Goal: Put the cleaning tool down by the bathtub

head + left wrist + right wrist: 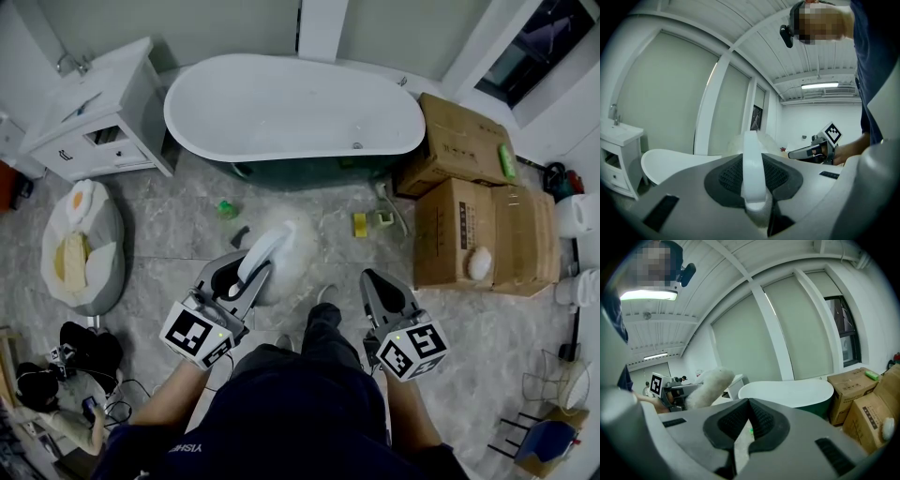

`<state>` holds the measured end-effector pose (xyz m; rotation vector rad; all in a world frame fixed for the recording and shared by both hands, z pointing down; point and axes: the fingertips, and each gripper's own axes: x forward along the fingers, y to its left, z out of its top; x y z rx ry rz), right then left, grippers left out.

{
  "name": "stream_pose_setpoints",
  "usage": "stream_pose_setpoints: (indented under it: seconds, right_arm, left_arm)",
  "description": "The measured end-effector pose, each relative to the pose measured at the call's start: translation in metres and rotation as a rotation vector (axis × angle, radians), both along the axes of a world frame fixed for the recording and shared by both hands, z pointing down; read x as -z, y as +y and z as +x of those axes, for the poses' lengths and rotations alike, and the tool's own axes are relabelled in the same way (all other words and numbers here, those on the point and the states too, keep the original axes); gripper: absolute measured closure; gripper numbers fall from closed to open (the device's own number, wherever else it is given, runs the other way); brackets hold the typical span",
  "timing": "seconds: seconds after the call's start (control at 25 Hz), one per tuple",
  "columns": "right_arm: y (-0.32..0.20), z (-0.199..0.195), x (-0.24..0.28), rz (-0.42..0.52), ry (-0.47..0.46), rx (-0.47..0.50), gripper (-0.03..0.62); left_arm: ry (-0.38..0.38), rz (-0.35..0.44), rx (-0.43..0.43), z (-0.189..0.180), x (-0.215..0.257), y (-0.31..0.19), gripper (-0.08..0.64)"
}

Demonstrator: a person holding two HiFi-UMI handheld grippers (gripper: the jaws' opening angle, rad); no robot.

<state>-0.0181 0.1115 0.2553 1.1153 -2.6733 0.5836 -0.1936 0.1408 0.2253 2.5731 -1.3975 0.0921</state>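
Past left tool (pixel 251 274) gripping duster (pixel 752 159), fluffy head (pixel 768 141) half-hidden.

Cardboard boxes (pixel 469 216) sit together at right; a white vanity cabinet (pixel 98 122) stands at upper left.

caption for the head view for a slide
Left tool grips a fluffy white duster near the bathtub; right tool empty.

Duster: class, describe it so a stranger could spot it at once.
Find the white bathtub. In front of it the left tool grips a curved white handle. Its fluffy white head marks the duster; nearby lie a small green object and a yellow object.
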Motion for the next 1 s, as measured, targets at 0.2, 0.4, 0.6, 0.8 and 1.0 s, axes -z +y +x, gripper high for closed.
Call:
stream_pose_setpoints:
  seconds: [0.2, 0.4, 0.6, 0.8, 1.0]
  right_arm:
    - [-0.042, 0.015, -0.007, -0.016, -0.007, 0.023, 0.591]
    - [-0.09, 0.035, -0.016, -0.034, -0.004, 0.047, 0.591]
    - [-0.144, 0.059, -0.025, -0.059, -0.018, 0.072, 0.591]
    - [-0.191, 0.081, -0.039, -0.093, -0.029, 0.085, 0.591]
    - [-0.23, 0.099, -0.053, -0.119, -0.038, 0.086, 0.591]
  left_arm:
    - [-0.011, -0.014, 0.019, 0.016, -0.003, -0.04, 0.453]
    - [-0.023, -0.037, 0.036, 0.038, -0.009, -0.088, 0.453]
    - [-0.036, -0.057, 0.054, 0.064, -0.014, -0.141, 0.453]
    - [-0.059, -0.085, 0.061, 0.088, -0.023, -0.187, 0.453]
    - [-0.078, -0.105, 0.058, 0.108, -0.031, -0.225, 0.453]
